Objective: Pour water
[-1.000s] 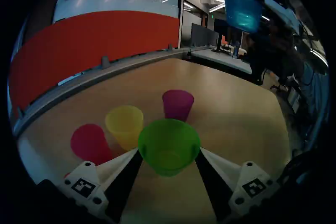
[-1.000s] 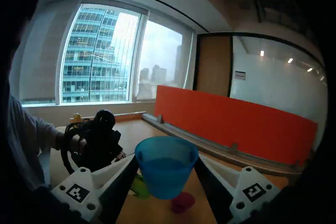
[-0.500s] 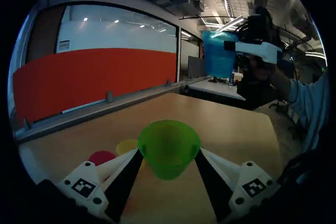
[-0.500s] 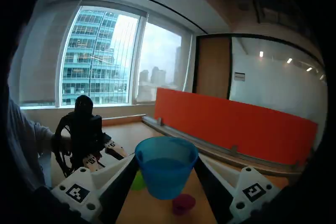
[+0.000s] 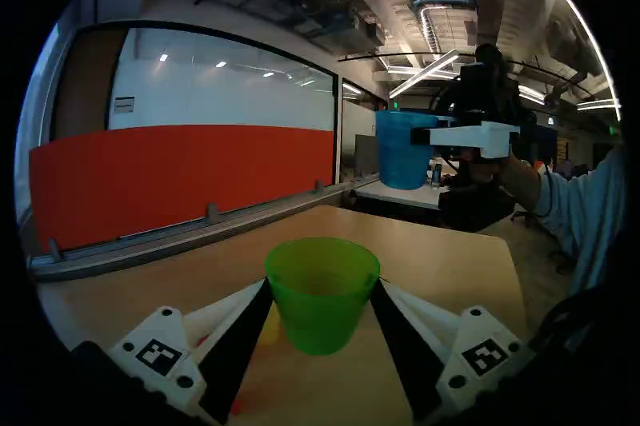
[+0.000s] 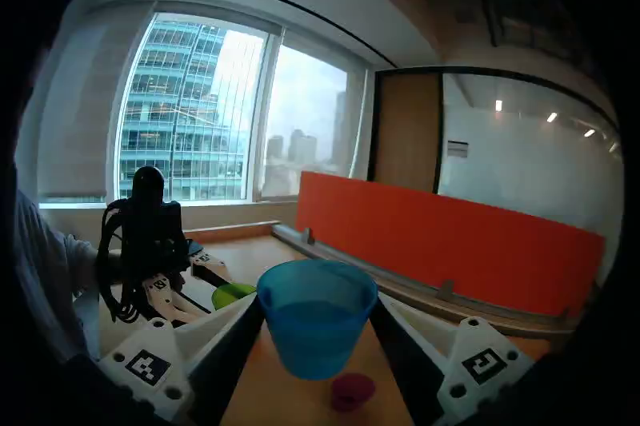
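While the left hand-held gripper (image 5: 321, 292) pinches the green cup (image 5: 322, 310) and the right hand-held gripper (image 6: 317, 308) pinches the water-filled blue cup (image 6: 316, 334) above the tabletop (image 5: 448, 258), well apart, tipping now would likely spill.

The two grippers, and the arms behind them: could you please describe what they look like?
The left gripper and right gripper each have white wedge-shaped fingers with black inner faces and a square black-and-white marker near each base. Seen from afar, the body is black with looped black cables. The person wears a pale long sleeve.
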